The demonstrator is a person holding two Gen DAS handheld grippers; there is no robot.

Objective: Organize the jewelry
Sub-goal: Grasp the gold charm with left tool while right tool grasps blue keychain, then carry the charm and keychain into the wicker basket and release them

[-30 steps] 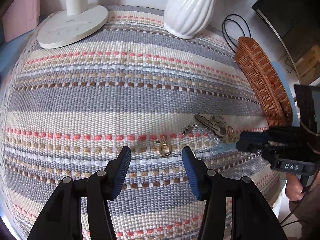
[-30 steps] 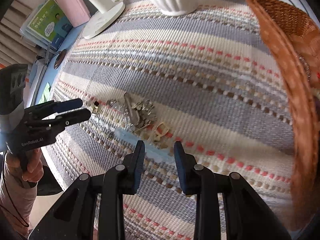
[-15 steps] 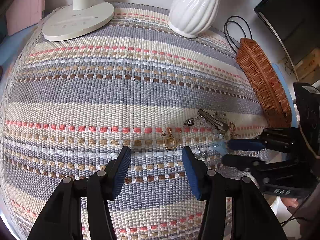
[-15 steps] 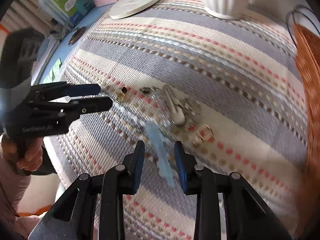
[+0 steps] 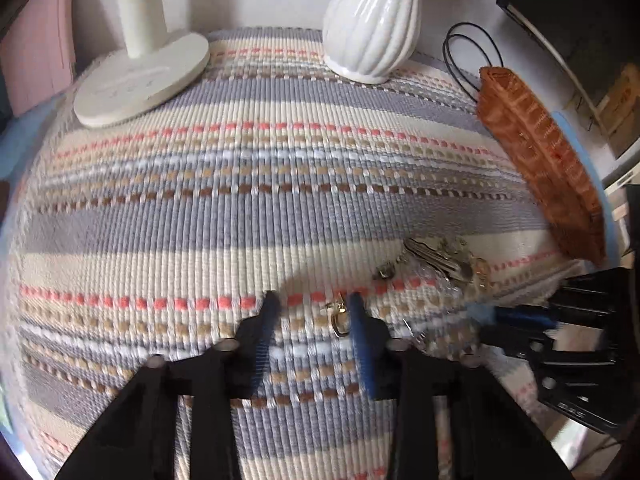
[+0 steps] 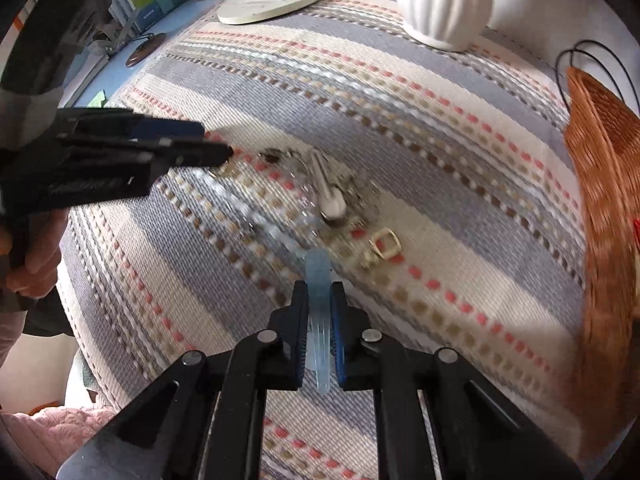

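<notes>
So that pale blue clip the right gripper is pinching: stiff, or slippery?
The pale blue clip looks like translucent plastic, so probably stiff and light. The right gripper, just closing, pinches its narrow glossy sides, so it could slip or twist.

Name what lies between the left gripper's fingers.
A gold clasp lies on the mat there, close to one side and clear of the other. The left gripper has just been closing its jaws. The left wrist view shows it.

Jewelry pile (image 6: 332, 196) on the woven mat (image 6: 400, 120), basket (image 6: 604, 200) to its right, vase (image 6: 444, 0) behind.
</notes>
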